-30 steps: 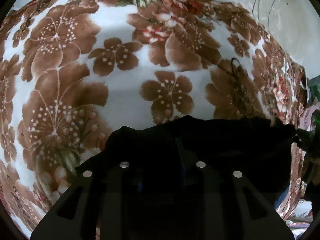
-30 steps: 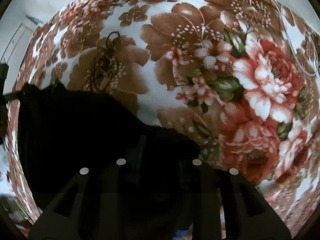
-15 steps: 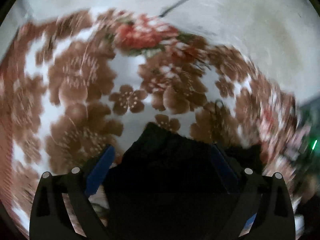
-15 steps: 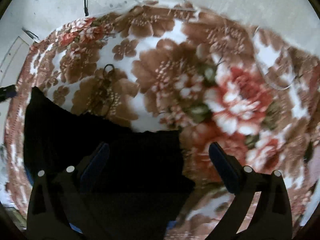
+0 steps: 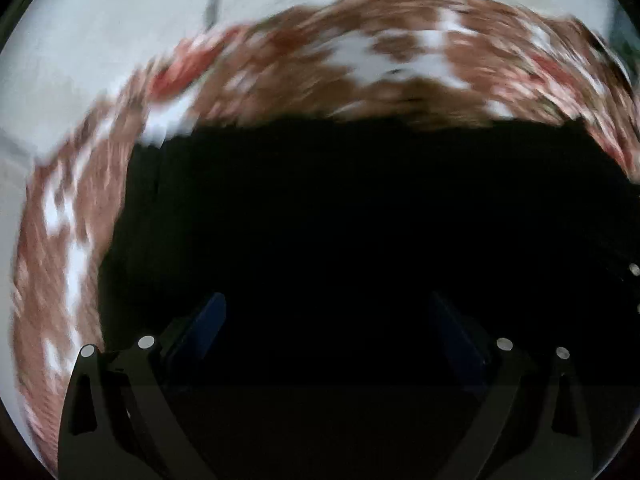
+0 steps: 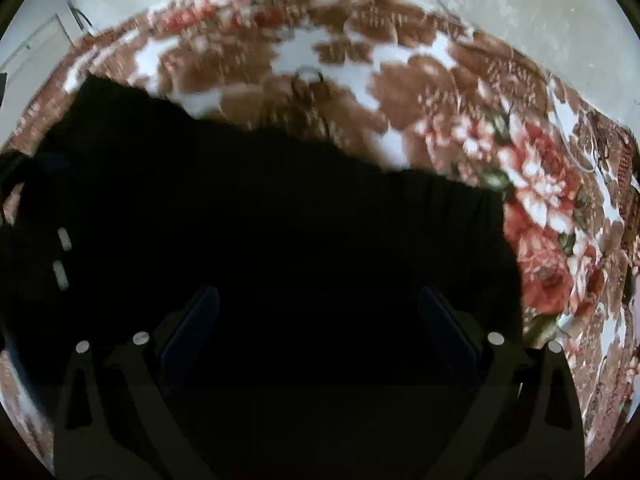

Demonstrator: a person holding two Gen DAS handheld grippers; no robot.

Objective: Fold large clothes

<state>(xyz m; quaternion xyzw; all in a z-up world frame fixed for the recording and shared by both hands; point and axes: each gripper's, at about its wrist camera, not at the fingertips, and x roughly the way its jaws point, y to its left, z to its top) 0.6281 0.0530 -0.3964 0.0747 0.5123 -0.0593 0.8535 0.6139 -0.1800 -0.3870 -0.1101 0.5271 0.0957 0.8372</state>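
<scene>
A large black garment point(image 5: 360, 220) lies spread flat on a brown, white and red floral blanket point(image 5: 400, 60). It also fills the lower part of the right wrist view point(image 6: 280, 220). My left gripper point(image 5: 326, 320) is open, its blue-padded fingers point(image 5: 204, 320) spread wide above the garment and holding nothing. My right gripper point(image 6: 318, 312) is open too, fingers point(image 6: 196, 316) wide apart over the garment near its right edge. Both views are motion-blurred.
The floral blanket point(image 6: 540, 200) covers the surface and ends at a pale grey floor or wall point(image 6: 520, 0) beyond. A thin dark cord loop point(image 6: 308, 76) lies on the blanket past the garment's far edge. The other gripper shows at the left edge point(image 6: 60, 256).
Both grippers opened and let go of the black garment, then drew back and up. The garment now lies spread flat on the blanket.
</scene>
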